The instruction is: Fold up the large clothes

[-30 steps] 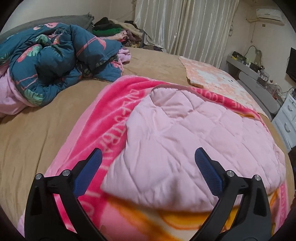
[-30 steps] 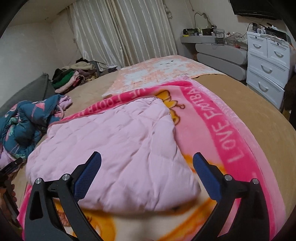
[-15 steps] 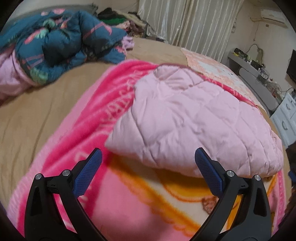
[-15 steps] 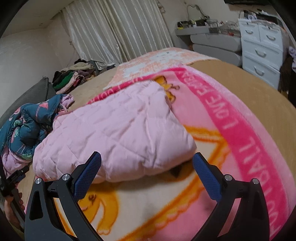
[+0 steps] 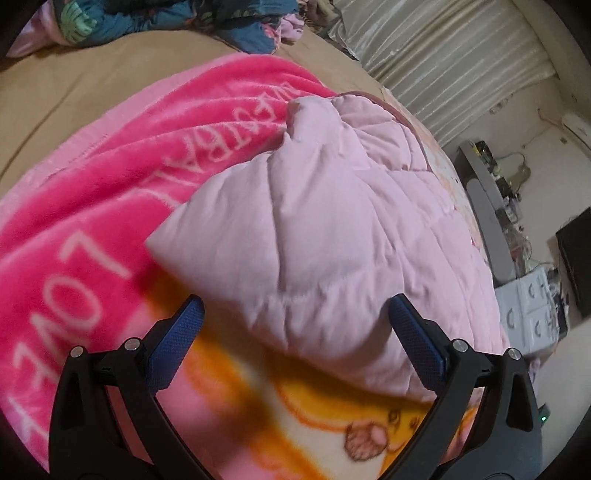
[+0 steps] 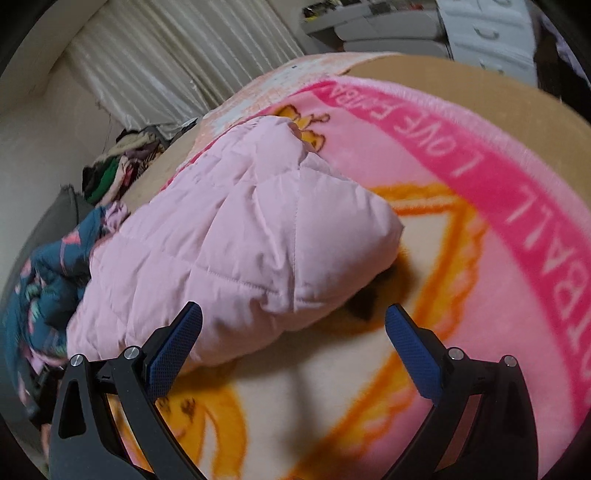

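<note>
The left tool (image 5: 295,321) has its two blue-padded fingers spread wide and holds nothing. Just in front of it, between the finger lines, lies the near edge of the pale pink quilted jacket (image 5: 332,229), folded into a thick bundle. The jacket rests on a pink fleece blanket (image 5: 110,206) with white letters and an orange cartoon print, and this blanket is spread over the tan bed (image 5: 74,88). Far ahead and to the left of this tool is a crumpled dark teal duvet (image 5: 177,18). To the right, beyond the bed, stand a grey shelf (image 5: 487,214) and a white drawer unit (image 5: 532,306), and pleated curtains (image 5: 443,62) hang behind.

The right tool (image 6: 293,319) is also wide open and empty. The same jacket (image 6: 229,258) lies ahead and to the left of it; its puffy corner comes between the fingers, and the left finger (image 6: 173,347) is just beside the jacket's lower edge, though I cannot tell if it touches. A dark shadow sits under the jacket corner. Further left is the teal duvet (image 6: 44,288), and behind it a pile of clothes (image 6: 122,166) near the curtains (image 6: 177,62)
</note>
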